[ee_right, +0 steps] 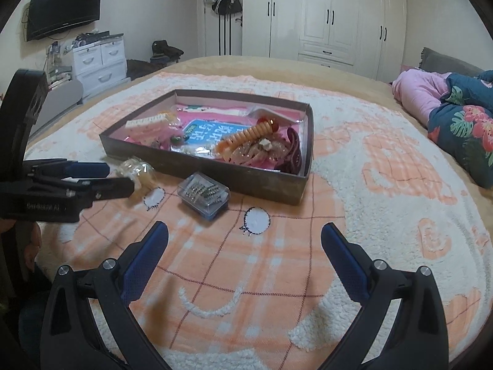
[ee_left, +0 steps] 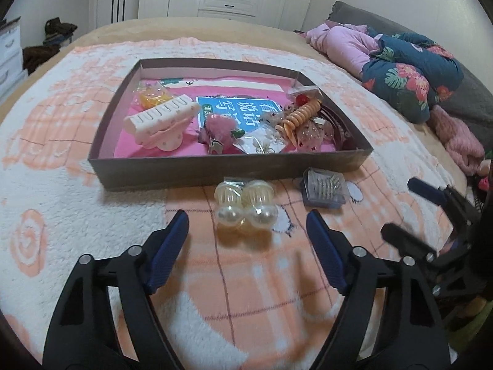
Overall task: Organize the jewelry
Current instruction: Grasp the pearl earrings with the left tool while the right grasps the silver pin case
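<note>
A bed covered with a fleecy white and peach checked blanket (ee_left: 246, 293) fills both views. Near its middle sits a shallow dark cardboard box (ee_left: 215, 171) with a pink lining, holding a jumble of hair accessories and jewelry: a cream hair claw clip (ee_left: 160, 120) with small dots at the left, a fluffy pink clip (ee_left: 217, 128) in the middle, an orange spiral hair tie (ee_left: 300, 114) toward the right, and a small clear packet of yellow items (ee_left: 154, 95) at the back left. On the blanket just in front of the box lies a clear packet of large pearl-like ornaments (ee_left: 245, 206), and to its right, apart from it, a small clear plastic case (ee_left: 325, 191) holding rows of small metallic pieces. The left gripper (ee_left: 248, 231) points down at the blanket with its blue-padded jaws standing apart on either side of the pearl packet, not touching it and gripping nothing; no earlier view is given to compare. In the right wrist view the same gripper comes in from the left edge, its tips at the packet. The right gripper (ee_right: 245, 240) hovers over bare blanket in front of the plastic case, its jaws wide apart and empty. A folded floral quilt (ee_left: 409, 77) and pink clothing (ee_left: 342, 44) lie at the far right of the bed, and white wardrobes (ee_right: 332, 12) line the back wall
</note>
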Motion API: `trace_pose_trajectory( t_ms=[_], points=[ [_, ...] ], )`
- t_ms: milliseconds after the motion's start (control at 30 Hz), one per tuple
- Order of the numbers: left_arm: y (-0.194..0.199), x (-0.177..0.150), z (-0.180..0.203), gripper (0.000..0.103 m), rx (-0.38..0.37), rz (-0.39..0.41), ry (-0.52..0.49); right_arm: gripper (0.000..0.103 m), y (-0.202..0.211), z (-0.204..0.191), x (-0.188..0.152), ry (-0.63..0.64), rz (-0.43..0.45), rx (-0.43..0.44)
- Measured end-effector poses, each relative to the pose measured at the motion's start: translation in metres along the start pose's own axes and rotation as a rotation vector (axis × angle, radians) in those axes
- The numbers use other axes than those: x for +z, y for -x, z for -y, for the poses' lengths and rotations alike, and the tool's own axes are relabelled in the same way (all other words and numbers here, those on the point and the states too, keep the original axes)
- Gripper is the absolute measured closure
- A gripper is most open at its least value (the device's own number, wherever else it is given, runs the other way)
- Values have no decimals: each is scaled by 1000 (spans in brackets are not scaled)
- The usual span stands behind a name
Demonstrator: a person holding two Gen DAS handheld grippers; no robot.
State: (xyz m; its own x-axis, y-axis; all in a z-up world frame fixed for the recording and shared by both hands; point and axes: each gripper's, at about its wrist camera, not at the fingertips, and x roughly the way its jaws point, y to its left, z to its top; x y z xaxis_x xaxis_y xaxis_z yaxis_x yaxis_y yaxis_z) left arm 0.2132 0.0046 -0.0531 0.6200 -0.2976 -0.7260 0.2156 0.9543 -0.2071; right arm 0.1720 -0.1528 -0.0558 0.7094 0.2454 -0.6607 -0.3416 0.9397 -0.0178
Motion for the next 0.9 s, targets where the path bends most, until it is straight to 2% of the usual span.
trace_pose_trajectory(
  t_ms=[167, 267, 433, 667, 800, 900],
  points=[
    [-11, 6, -4, 51, -42, -18, 27, 6, -13, -2, 1, 0, -21, -5],
    [-18, 7, -6, 65, -52, -30, 36, 6, -20, -3, 3, -4, -32, -3],
    [-17, 6, -15, 67, -72, -21, 59, 6, -31, -10, 9, -8, -53, 3],
    [-2, 4, -28, 67, -63, 13, 85, 8, -56, -17, 19, -52, -99, 23],
    [5, 2, -43, 67, -55, 32, 116, 21, -68, -23, 24, -65, -119, 31],
    [10, 3, -47, 67, -46, 48, 124, 41, -71, -28, 29, -62, -111, 47]
  ],
)
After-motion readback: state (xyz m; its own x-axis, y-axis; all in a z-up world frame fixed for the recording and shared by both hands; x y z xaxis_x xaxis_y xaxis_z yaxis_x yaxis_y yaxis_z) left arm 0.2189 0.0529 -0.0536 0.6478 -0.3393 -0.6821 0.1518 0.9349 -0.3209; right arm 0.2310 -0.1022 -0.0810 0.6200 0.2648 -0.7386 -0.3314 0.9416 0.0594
